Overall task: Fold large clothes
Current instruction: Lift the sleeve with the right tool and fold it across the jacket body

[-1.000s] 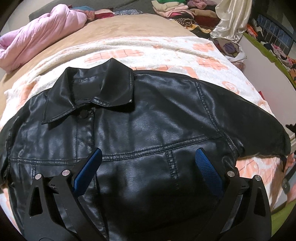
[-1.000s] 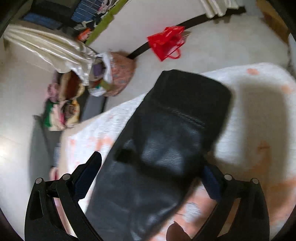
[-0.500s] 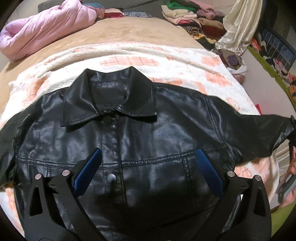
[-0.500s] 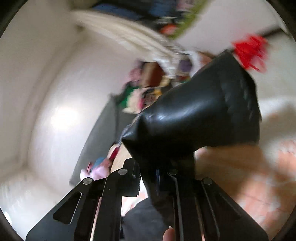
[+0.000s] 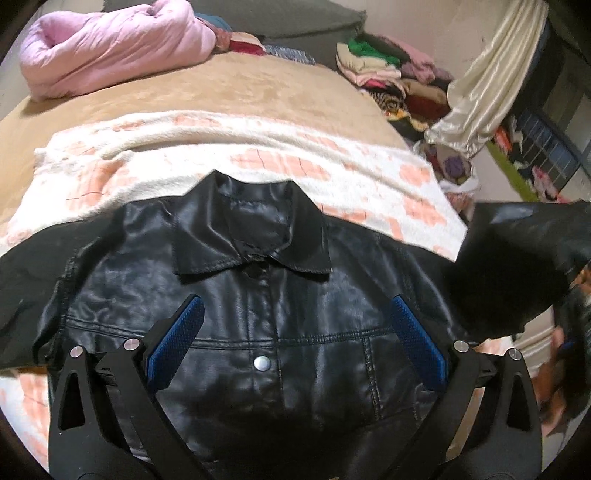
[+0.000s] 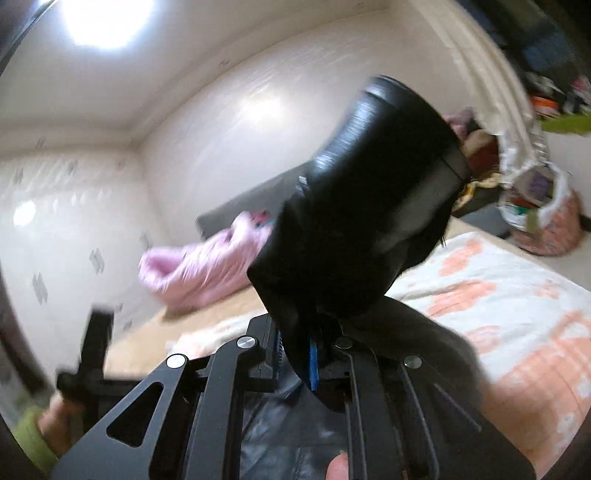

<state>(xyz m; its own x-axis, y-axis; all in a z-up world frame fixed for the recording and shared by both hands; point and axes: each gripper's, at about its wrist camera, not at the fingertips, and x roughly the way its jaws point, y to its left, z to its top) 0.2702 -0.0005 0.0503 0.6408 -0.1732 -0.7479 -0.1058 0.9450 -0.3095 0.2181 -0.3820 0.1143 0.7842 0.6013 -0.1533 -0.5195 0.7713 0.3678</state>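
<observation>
The black jacket (image 5: 266,325) runs off the frame's bottom edge, its hem hidden behind the left gripper (image 5: 295,339). The raised sleeve (image 6: 373,206) is motion-blurred and hides the right gripper (image 6: 314,354) pads almost entirely.

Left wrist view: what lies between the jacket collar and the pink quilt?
The patterned white blanket, then bare tan bedcover, before the pink quilt; collar.

A ceiling light (image 6: 105,18) is glaring on pale walls (image 6: 207,140); a tan bed (image 5: 207,92) is holding a pink quilt (image 5: 110,48).
</observation>
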